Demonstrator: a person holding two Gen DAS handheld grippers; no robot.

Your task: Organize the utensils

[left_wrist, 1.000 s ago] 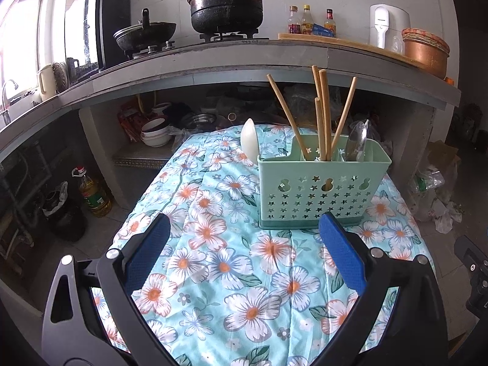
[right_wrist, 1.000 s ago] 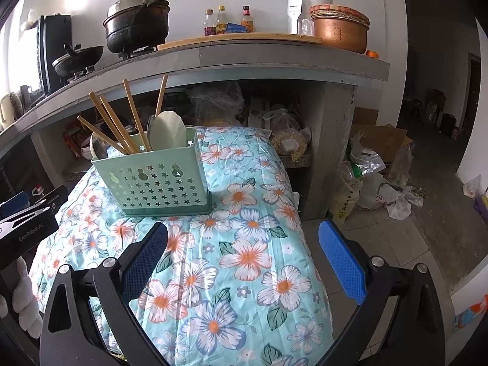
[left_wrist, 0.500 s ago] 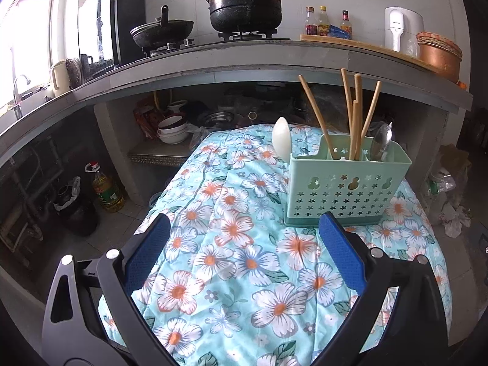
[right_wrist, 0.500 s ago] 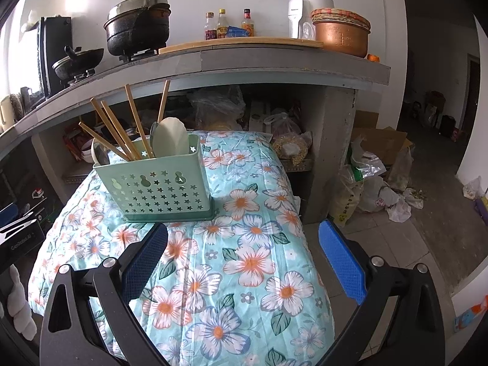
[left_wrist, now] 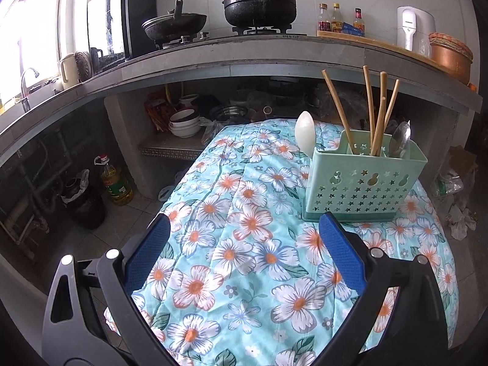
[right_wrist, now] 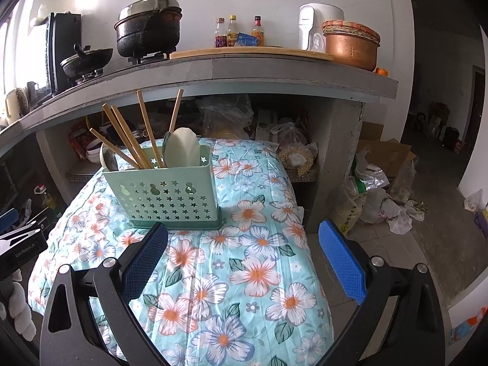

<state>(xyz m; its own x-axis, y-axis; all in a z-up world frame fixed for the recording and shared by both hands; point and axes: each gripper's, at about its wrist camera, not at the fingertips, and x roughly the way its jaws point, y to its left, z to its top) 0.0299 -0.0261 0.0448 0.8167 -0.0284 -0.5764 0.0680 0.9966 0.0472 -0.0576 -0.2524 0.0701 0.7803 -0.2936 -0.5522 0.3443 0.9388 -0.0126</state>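
A mint-green perforated utensil caddy (left_wrist: 363, 183) (right_wrist: 166, 196) stands upright on the floral tablecloth (left_wrist: 244, 238) (right_wrist: 244, 244). In it are several wooden chopsticks (left_wrist: 373, 113) (right_wrist: 134, 134), a white spoon (left_wrist: 305, 129) (right_wrist: 183, 148) and a metal spoon (left_wrist: 401, 138) (right_wrist: 108, 157). My left gripper (left_wrist: 245, 254) is open, held back above the cloth to the caddy's near left. Also open and holding nothing, my right gripper (right_wrist: 244, 257) hangs over the cloth in front of the caddy's right side.
A grey counter (left_wrist: 244, 58) overhangs the table's far end, carrying a black pot (left_wrist: 259, 0), a wok (left_wrist: 174, 27), bottles (right_wrist: 235, 32) and a copper pot (right_wrist: 350, 47). Bowls (left_wrist: 184, 122) sit on the shelf below. An oil bottle (left_wrist: 114, 181) stands on the floor left; bags (right_wrist: 375, 195) lie right.
Both grippers have drawn back from the caddy; the left view has swung leftward, so the caddy now sits further right. Both stayed open.
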